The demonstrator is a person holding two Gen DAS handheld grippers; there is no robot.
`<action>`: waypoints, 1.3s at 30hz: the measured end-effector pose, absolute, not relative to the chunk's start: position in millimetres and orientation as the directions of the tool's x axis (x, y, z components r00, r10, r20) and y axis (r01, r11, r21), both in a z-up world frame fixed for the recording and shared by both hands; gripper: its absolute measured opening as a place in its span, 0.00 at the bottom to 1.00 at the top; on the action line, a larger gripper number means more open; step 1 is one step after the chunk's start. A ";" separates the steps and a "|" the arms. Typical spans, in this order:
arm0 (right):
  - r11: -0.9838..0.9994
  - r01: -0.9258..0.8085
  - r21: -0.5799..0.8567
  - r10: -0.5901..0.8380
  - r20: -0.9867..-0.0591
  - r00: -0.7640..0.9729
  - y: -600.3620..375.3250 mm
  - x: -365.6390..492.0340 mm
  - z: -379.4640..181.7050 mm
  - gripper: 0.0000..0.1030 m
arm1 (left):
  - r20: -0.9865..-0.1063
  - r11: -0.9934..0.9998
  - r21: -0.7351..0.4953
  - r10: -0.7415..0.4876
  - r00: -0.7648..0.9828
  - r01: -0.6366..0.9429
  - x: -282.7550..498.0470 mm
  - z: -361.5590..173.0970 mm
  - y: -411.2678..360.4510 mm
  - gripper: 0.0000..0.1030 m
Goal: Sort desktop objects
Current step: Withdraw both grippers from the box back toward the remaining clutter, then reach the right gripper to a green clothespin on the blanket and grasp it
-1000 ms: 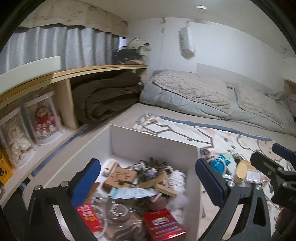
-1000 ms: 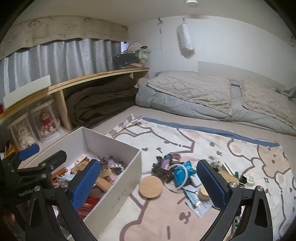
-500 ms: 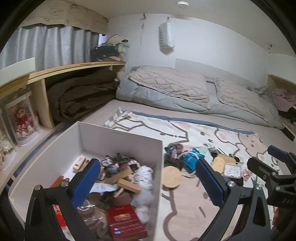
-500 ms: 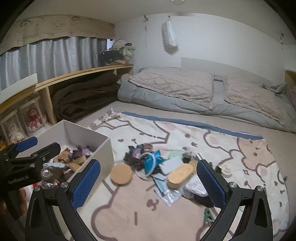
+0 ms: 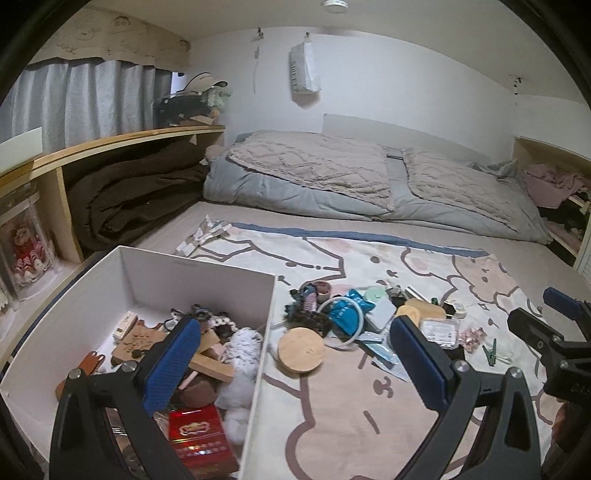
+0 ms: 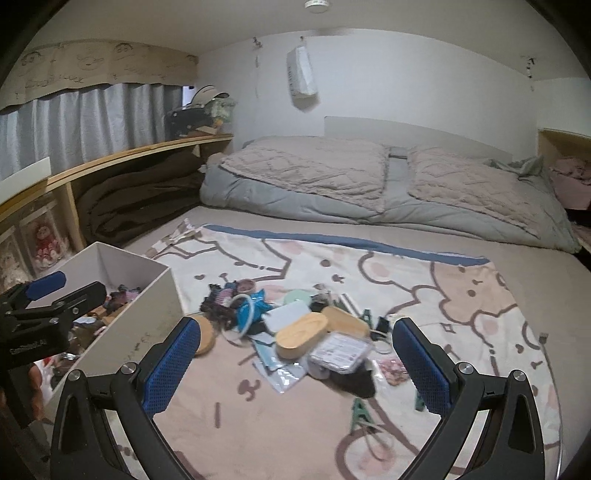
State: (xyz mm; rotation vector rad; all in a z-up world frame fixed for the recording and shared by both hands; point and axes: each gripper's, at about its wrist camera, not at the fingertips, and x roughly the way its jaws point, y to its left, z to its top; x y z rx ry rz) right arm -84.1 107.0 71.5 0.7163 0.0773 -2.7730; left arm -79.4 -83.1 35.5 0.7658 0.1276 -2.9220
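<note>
Round wooden lid (image 5: 301, 350) beside rectangular white box (image 5: 199, 264)

- Dim, even indoor light from a round white ceiling lamp (image 5: 335, 3).
- Soft shadow under the white hanging wall pouch (image 6: 302, 75).
- Fisheye bends the edges; corners black.
- Right wrist view slightly blurred.

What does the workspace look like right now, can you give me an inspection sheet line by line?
Surface: cartoon-print blanket spread on a bed.
Job's things: white box part filled; loose pile beside it with round wooden lid, oval wooden box, clear plastic case.
Clutter: green clips on the blanket.
Grippers: left gripper open, empty; right gripper open, empty.
Cables: nothing seen.
Surroundings: folded duvet, wooden shelf, curtain.
</note>
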 end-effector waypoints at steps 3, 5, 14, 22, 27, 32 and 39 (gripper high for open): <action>-0.965 0.260 0.024 -0.241 -0.472 -0.848 117.4 -81.8 70.1 1.00 | -0.486 -0.991 -0.059 -0.079 -0.870 0.122 -79.6 34.1 -77.6 1.00; -0.968 0.250 0.036 -0.237 -0.467 -0.852 125.1 -80.7 69.5 1.00 | -0.477 -0.991 -0.060 -0.079 -0.875 0.123 -79.2 33.8 -74.7 1.00; -0.976 0.211 0.049 -0.210 -0.451 -0.868 149.6 -77.7 67.8 1.00 | -0.431 -0.990 -0.111 -0.032 -0.902 0.088 -74.3 38.9 -67.8 1.00; -0.984 0.160 0.075 -0.177 -0.449 -0.876 170.3 -81.0 61.5 1.00 | -0.437 -0.996 -0.082 -0.006 -0.900 0.046 -80.4 30.7 -46.1 1.00; -0.987 0.116 0.114 -0.157 -0.482 -0.862 185.7 -91.5 50.6 1.00 | -0.445 -0.997 -0.076 0.024 -0.895 0.011 -82.5 22.8 -33.0 1.00; -0.988 0.086 0.129 -0.142 -0.527 -0.838 199.6 -104.1 34.1 1.00 | -0.458 -0.997 -0.070 0.047 -0.888 -0.017 -86.0 13.9 -20.7 1.00; -0.997 -0.010 0.075 -0.036 -0.581 -0.813 222.5 -125.5 4.0 1.00 | -0.489 -0.995 -0.060 0.096 -0.867 -0.076 -87.6 2.2 -1.7 1.00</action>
